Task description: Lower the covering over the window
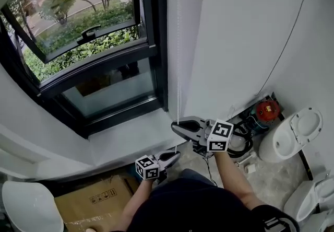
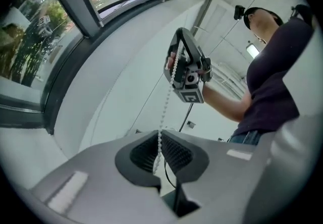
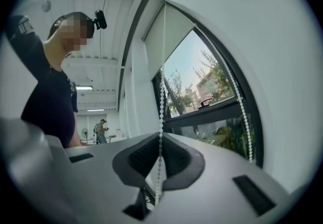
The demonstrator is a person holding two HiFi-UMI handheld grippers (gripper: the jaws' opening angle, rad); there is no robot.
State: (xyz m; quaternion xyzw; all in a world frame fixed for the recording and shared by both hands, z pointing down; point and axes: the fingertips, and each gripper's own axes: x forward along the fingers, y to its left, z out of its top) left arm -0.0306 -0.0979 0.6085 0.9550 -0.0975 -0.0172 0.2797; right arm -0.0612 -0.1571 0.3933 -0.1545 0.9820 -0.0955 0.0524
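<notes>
A white bead chain hangs down the wall beside the dark-framed window. My right gripper is shut on the chain at its lower end. My left gripper sits just below, nearer my body. In the left gripper view the left gripper is shut on the chain, which runs up to the right gripper. In the right gripper view the right gripper pinches the chain. There a white roller blind covers only the window's top, and the chain's second strand hangs at the right.
A white windowsill runs under the window. A cardboard box lies on the floor at lower left. A white toilet and a red object with cables stand at right. Another person is far back in the room.
</notes>
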